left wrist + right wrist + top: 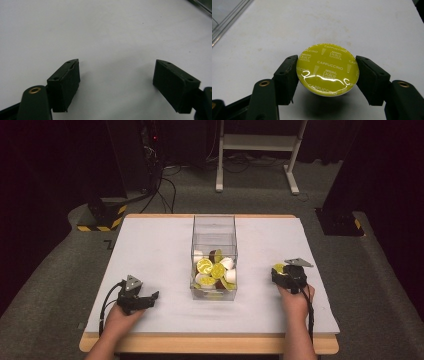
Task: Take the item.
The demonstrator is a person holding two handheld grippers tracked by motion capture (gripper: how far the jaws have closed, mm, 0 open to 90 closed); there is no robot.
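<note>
Desk (150, 250), white top, carries a clear box (214, 227) at centre. The box holds a heap of capsules (215, 270), yellow-lidded and white, with a brown one or two, piled in its near half; the far half looks bare. Nothing loose lies on the desk around it.

Right tongs (281, 270) sit right of the box, near edge side, well apart from it. They are closed around one capsule (327, 69): the jaws press its two sides, and the yellow foil lid reading "Cappuccino" faces up at the camera. In the right gripper view the capsule hangs just above the desk with a shadow under it, so it seems lifted, not resting. The box's edge (227, 22) shows at that view's far left.

Left tongs (116, 82) sit left of the box, near edge, low over bare desk. Jaws spread wide, nothing between them.

Progress, judged: one capsule is in hand and outside the box; many are inside. Whether the job is filling or emptying the box cannot be told from this. If filling, most is done and this one needs carrying left to the box's open top. If emptying, it has barely begun and nearly the whole heap is left.
</note>
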